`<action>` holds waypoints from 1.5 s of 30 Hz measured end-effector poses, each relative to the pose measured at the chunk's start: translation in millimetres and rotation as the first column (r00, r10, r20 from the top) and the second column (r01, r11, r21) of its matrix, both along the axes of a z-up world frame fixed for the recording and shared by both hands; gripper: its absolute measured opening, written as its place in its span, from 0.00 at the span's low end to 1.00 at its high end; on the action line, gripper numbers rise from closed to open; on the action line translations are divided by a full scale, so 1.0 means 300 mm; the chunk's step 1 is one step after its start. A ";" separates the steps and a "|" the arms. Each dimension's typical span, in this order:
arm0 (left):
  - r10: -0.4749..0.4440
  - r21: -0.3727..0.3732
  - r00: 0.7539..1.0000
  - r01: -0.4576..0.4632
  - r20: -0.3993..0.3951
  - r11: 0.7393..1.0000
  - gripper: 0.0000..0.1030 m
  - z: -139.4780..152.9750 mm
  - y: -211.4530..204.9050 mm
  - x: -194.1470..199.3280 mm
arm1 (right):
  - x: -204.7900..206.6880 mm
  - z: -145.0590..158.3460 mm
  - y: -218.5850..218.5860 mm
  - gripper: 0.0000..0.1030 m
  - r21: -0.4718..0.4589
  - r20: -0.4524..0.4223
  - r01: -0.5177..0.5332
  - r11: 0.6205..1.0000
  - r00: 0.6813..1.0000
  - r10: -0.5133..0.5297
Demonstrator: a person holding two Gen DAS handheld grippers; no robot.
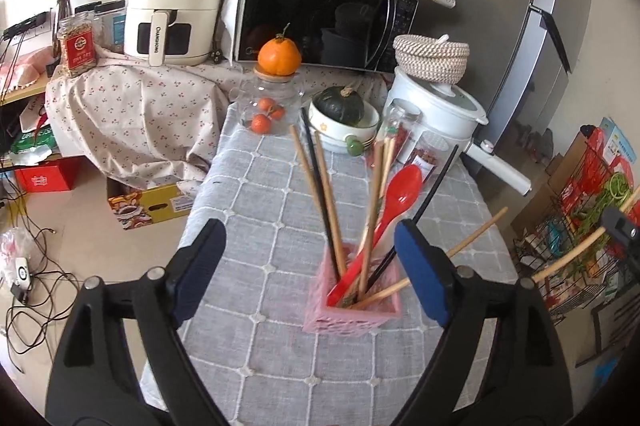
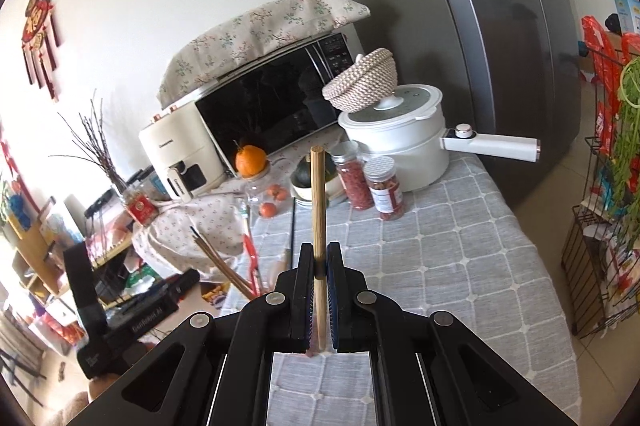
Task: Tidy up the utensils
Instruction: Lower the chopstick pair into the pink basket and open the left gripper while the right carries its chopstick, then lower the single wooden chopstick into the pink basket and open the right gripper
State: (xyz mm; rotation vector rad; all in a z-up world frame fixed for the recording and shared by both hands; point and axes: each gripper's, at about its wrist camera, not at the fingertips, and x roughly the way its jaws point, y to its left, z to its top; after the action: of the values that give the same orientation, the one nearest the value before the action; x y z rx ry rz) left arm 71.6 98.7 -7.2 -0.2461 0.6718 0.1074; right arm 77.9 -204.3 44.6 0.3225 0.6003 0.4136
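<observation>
A: How are the fingers of the left gripper (image 1: 308, 246) seen?

B: They are spread wide, with nothing pressed between the blue pads (image 1: 416, 266). The pink basket (image 1: 352, 310) is seen through the gap between them, standing on the grey checked cloth of the table (image 1: 280, 185).

A: What is held in the basket?

B: Several wooden chopsticks (image 1: 328, 197), black chopsticks (image 1: 316, 177) and a red spoon (image 1: 384, 209) are stood in it, handles fanned upward. One wooden chopstick (image 1: 476, 236) is leaned out low to the right, behind the right-hand pad; whether it is touched by the pad cannot be told.

A: And the right gripper (image 2: 320, 258)?

B: Its fingers are closed tight on a single wooden stick (image 2: 318, 193), which is held upright, its squared tip raised above the pads and its lower end passed down between them. In the left wrist view, that same stick (image 1: 572, 254) is seen at the far right edge, well apart from the basket.

A: What else is set on the table?

B: A white electric pot (image 2: 400, 145) with a woven basket (image 2: 360, 81) on its lid, two jars of red contents (image 2: 372, 181), a bowl with a dark green squash (image 1: 340, 105), and a glass jar topped by an orange (image 1: 279, 55) are placed at the far end, before the microwave (image 1: 320, 13).
</observation>
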 end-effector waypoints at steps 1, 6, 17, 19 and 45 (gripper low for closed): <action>0.001 0.007 1.000 -0.001 -0.025 1.000 0.89 -0.012 0.012 -0.002 | 0.002 0.002 0.010 0.06 0.008 0.002 -0.006 1.000 1.000 0.006; -0.025 -0.007 0.985 0.024 -0.168 1.000 0.91 -0.089 0.067 -0.016 | 0.015 0.016 0.084 0.06 0.033 0.019 -0.033 0.999 0.999 0.032; -0.102 0.040 0.949 0.119 -0.299 0.992 0.91 -0.168 0.088 -0.068 | 0.045 0.003 0.271 0.06 0.055 0.073 -0.084 0.995 0.994 0.080; -0.110 0.043 0.946 0.129 -0.305 0.991 0.91 -0.171 0.089 -0.069 | 0.051 -0.009 0.306 0.06 0.038 0.080 -0.087 0.995 0.993 0.084; -0.120 0.015 0.951 0.130 -0.285 0.991 0.91 -0.160 0.145 -0.102 | -0.004 -0.101 0.586 0.06 -0.233 0.254 -0.089 0.968 0.956 0.149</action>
State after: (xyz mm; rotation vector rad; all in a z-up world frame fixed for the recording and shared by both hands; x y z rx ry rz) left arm 41.1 142.3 -55.2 -0.1554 0.9688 0.0320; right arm 76.5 -28.4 14.4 0.0158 0.3932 0.4942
